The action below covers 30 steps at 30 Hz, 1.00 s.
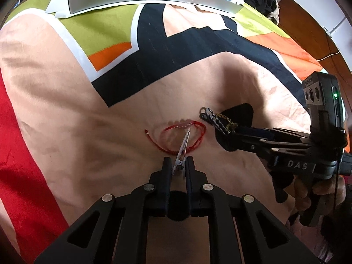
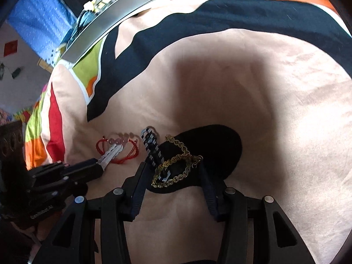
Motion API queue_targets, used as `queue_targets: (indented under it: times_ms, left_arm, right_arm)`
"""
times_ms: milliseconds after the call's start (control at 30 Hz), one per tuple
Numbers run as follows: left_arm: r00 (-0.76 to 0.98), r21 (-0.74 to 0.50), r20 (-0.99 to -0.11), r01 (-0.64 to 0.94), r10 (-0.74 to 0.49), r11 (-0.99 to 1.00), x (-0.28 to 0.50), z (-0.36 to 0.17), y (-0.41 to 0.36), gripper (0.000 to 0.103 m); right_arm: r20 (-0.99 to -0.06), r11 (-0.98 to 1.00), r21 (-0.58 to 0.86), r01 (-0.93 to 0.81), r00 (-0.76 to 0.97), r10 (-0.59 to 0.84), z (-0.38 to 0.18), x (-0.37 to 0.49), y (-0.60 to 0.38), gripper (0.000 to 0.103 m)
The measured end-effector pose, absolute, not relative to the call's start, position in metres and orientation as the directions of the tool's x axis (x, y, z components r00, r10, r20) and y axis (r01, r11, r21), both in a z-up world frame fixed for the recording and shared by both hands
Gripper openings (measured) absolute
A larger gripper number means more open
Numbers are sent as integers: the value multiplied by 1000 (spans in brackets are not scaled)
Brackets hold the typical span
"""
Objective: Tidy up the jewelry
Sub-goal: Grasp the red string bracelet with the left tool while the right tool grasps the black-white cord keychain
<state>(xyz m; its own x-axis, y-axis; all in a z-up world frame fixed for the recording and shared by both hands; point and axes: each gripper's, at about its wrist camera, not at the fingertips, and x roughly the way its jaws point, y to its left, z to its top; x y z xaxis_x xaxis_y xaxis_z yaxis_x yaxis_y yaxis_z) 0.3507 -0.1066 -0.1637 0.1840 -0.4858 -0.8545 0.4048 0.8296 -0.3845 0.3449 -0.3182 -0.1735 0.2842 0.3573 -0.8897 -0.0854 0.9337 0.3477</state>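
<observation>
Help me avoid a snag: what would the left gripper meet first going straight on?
The left gripper, shut on the silver clip, would probably push its tip into the red cord bracelet lying ahead on the sheet.

We see our matte black left gripper (image 1: 178,165) with silver round screws; our right gripper (image 1: 222,135) reads "DAS".

A silver hair clip (image 1: 181,154) is clamped by its rear end between the closed fingers of the left gripper (image 1: 178,164), its tip angled over a red cord bracelet (image 1: 176,138) that is laid in a loop on the peach part of a patterned bedspread (image 1: 66,110). At the right, the right gripper (image 1: 228,132) is seen side-on with a black-and-white braided bracelet (image 1: 212,120) and a gold chain (image 1: 227,122) at its fingertips. A silver box (image 1: 140,0) is set at the far edge.
</observation>
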Motion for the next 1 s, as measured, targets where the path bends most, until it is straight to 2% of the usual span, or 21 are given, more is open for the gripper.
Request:
queue_targets:
  times_ms: [500, 567, 633, 667, 700, 800, 1000]
  left_arm:
    - [164, -424, -842, 386, -513, 819, 327, -149, -102, 9]
    - [169, -437, -835, 373, -523, 818, 326, -147, -98, 9]
    - [178, -449, -828, 359, -532, 818, 325, -144, -94, 9]
    - [184, -452, -825, 353, -535, 819, 325, -143, -92, 9]
    - [193, -455, -821, 347, -538, 820, 325, -141, -90, 9]
    - [211, -471, -807, 331, -551, 817, 326, -138, -84, 9]
    - [244, -461, -796, 349, -554, 816, 326, -132, -85, 9]
  right_arm:
    - [-916, 953, 226, -201, 289, 278, -168, 336, -300, 45]
    - [-918, 954, 204, -219, 295, 264, -168, 335, -297, 36]
    - [-917, 952, 202, -229, 297, 266, -168, 335, -296, 22]
    - [-916, 952, 206, -228, 297, 269, -168, 334, -297, 19]
    - [-914, 951, 213, -225, 297, 275, -167, 334, -298, 10]
    - [-907, 944, 248, -219, 290, 306, -166, 331, -300, 6]
    - [-899, 945, 213, -250, 328, 290, -156, 322, -291, 4]
